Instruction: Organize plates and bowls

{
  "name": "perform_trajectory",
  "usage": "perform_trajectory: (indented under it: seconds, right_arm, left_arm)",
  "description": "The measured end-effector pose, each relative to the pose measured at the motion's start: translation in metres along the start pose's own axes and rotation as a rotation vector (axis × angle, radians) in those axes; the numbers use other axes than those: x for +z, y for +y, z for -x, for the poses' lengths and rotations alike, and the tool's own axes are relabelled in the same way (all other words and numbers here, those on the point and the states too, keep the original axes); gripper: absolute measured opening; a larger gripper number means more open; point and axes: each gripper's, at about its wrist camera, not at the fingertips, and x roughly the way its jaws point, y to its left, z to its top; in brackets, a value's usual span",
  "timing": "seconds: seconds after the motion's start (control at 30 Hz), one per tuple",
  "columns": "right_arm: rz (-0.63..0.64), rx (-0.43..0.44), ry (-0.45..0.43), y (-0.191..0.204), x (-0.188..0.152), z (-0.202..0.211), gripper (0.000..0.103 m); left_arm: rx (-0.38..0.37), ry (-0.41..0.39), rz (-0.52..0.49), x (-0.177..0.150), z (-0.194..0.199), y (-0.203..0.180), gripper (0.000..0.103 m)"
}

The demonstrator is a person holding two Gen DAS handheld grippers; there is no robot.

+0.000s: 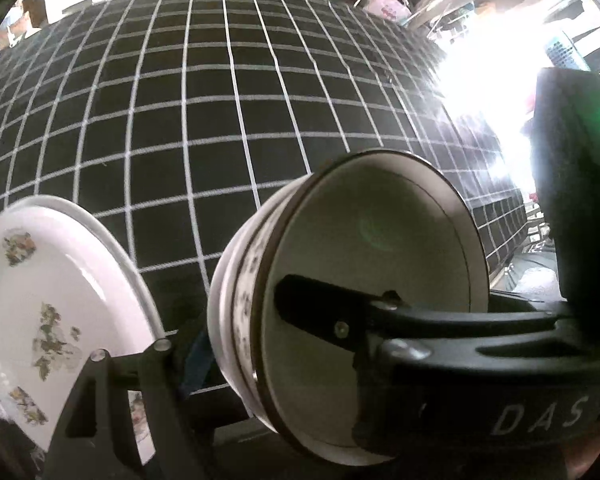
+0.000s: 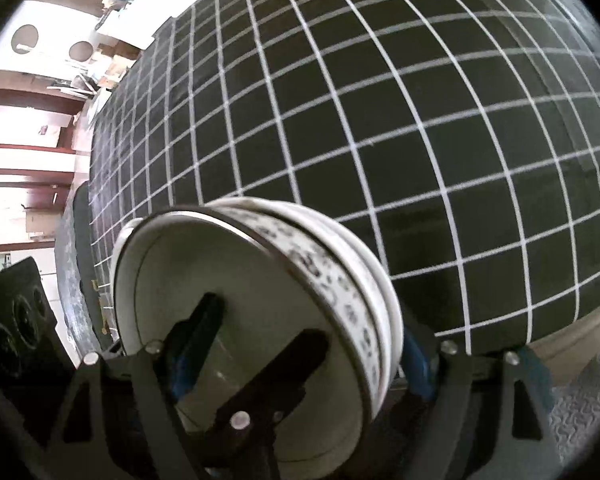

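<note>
A stack of white bowls with a dark patterned band (image 1: pixel 360 240) (image 2: pixel 332 280) hangs on its side above the black grid tablecloth (image 1: pixel 220 120) (image 2: pixel 380 120). My left gripper (image 1: pixel 300 360) is shut on it, the blue pad of one of its fingers (image 1: pixel 196 360) against the base. The other of its fingers (image 2: pixel 292 360) reaches inside the top bowl. My right gripper (image 2: pixel 300 344) is shut on the same stack, one pad under the base, the other finger inside. One of its fingers (image 1: pixel 320 312) crosses the bowl's mouth. White floral plates (image 1: pixel 40 300) sit at the lower left.
The table's edge (image 2: pixel 560 332) runs at the lower right, with grey textured floor (image 2: pixel 580 420) beyond. A black panel with round dials (image 2: pixel 12 320) stands at the left. Shelves and clutter lie past the far edge. Strong glare whitens the right of the left wrist view.
</note>
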Motion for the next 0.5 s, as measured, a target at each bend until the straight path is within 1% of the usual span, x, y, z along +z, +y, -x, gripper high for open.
perform_trajectory:
  seconds: [0.13,0.3,0.4,0.5]
  right_arm:
    - [0.03,-0.004,-0.009,0.022,-0.001,0.012,0.084]
    - [0.093,-0.018,-0.011,0.066,0.0,0.02,0.084]
    - [0.131,-0.015,-0.001,0.092,0.002,0.013,0.084]
    - [0.172,-0.022,0.018,0.115,0.001,-0.002,0.084]
  left_arm:
    - [0.001,-0.025,0.004,0.006,0.026,0.003,0.075]
    - [0.006,-0.069,0.037,0.014,0.06,0.023,0.076]
    - [0.018,-0.093,0.073,0.015,0.076,0.046,0.076]
    - [0.023,-0.101,0.11,0.008,0.085,0.07,0.076]
